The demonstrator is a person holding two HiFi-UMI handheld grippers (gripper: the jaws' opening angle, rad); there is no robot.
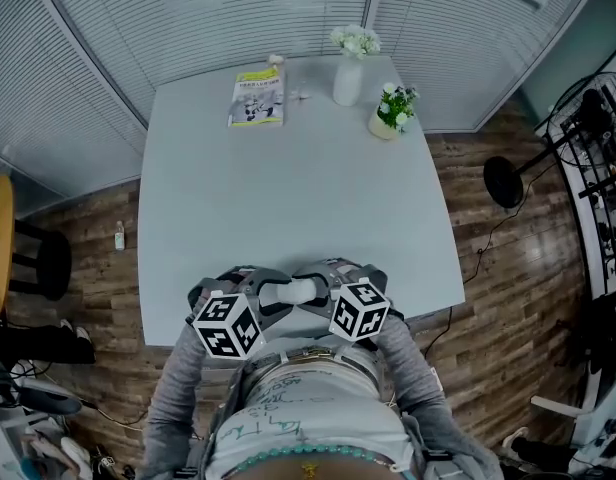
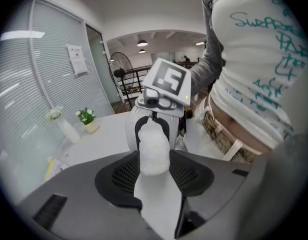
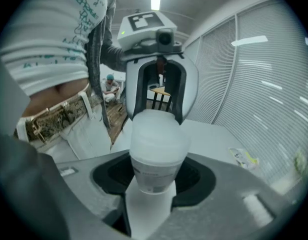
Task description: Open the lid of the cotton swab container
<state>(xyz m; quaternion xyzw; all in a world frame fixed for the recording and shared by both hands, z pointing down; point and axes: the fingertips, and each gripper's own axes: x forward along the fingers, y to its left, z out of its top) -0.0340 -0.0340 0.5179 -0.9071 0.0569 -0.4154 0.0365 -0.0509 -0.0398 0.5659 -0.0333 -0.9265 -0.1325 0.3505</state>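
You have the cotton swab container (image 1: 293, 291) off the surface (image 1: 288, 168), held level between both tongs at the bottom centre of the head view, close against your body. Your right tongs (image 1: 326, 290) are closed on its labelled body (image 3: 153, 176), and your left tongs (image 1: 258, 293) look clamped on the frosted lid (image 3: 158, 131) at the other end, so the step in hand is parting the two. Hold the right side firm as the anchor and let the left do the work. Draw the lid straight along the container's axis, with a small twist if it sticks, rather than levering it sideways. Squeeze the body only as much as you need, since thin plastic will likely flex and bind the lid. Tip the open end slightly upward as the lid frees so the swabs stay inside.
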